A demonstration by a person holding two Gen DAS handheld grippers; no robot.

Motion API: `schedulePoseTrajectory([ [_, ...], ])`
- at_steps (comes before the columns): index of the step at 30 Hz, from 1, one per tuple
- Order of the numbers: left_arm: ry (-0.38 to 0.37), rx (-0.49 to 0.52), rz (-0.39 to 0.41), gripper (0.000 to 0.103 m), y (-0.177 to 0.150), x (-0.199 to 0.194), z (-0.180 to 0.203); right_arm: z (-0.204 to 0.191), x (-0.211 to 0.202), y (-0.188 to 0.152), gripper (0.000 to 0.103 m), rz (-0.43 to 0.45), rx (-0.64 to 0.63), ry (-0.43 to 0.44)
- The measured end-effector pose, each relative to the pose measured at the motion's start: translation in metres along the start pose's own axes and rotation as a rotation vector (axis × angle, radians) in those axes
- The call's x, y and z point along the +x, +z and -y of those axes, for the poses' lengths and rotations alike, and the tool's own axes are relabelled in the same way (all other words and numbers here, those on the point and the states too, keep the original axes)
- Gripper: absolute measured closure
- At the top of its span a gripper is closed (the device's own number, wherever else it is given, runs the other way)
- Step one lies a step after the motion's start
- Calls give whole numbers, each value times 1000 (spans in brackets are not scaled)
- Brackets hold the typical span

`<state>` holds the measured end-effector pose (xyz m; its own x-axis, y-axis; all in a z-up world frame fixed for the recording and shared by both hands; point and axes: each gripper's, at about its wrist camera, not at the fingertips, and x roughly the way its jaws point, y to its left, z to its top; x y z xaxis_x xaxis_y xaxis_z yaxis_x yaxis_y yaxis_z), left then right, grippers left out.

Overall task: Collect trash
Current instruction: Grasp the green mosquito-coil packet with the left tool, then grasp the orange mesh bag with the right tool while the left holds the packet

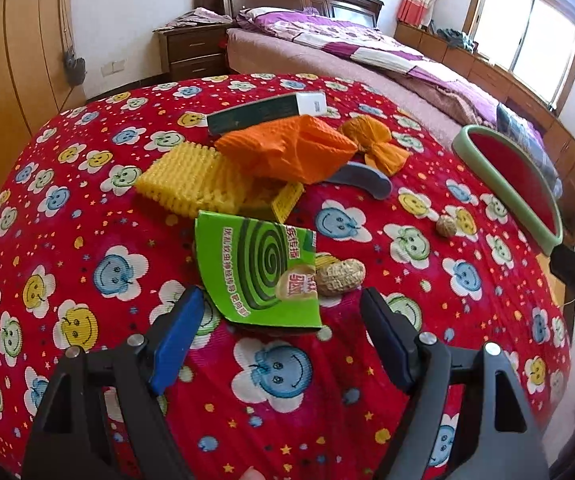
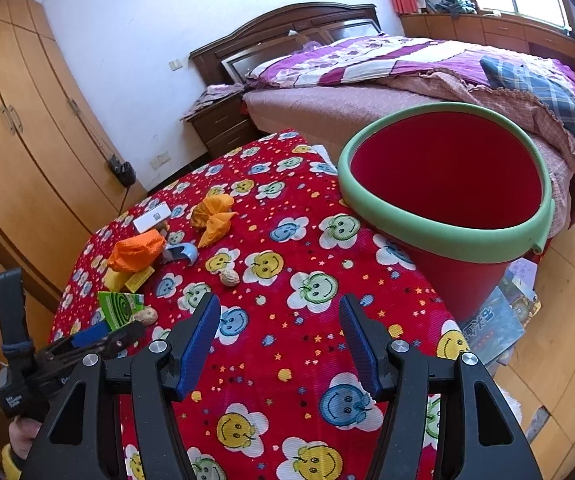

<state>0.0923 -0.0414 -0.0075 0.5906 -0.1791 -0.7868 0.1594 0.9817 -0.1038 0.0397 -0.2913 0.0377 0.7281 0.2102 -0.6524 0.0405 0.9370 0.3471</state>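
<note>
Left claw (image 1: 281,308): wide, green card (image 1: 257,272) at 12 o'clock | Right claw (image 2: 279,320): wide, empty | Red bucket (image 2: 447,216): 1 o'clock on tabletop (image 2: 287,360)

Left wrist cam sits low over the red smiley-print cloth desk (image 1: 87,208), facing the dark wooden bed (image 1: 327,52) at the top of frame, close to the green spiral-print card (image 1: 259,268). Right wrist cam rides higher and further back, angled toward the red bucket with green rim (image 2: 447,184) on the right. Both share the desk, card (image 2: 117,306), bucket (image 1: 503,172) and bed (image 2: 367,92).
</note>
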Motion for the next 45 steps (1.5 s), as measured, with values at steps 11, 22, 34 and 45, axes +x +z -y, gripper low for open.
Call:
schedulePoseTrajectory([
  [11, 46, -46, -1, 46, 6, 4, -8, 0, 0, -1, 40, -4, 2, 12],
  [22, 29, -117, 49, 48, 9, -26, -28, -21, 5, 3, 40, -10, -55, 44],
  [34, 94, -230, 75, 48, 4, -46, -66, -70, 38, 6, 40, -74, -160, 101],
  [45, 153, -276, 112, 48, 22, -41, -100, -123, 76, 22, 40, -114, -246, 169],
])
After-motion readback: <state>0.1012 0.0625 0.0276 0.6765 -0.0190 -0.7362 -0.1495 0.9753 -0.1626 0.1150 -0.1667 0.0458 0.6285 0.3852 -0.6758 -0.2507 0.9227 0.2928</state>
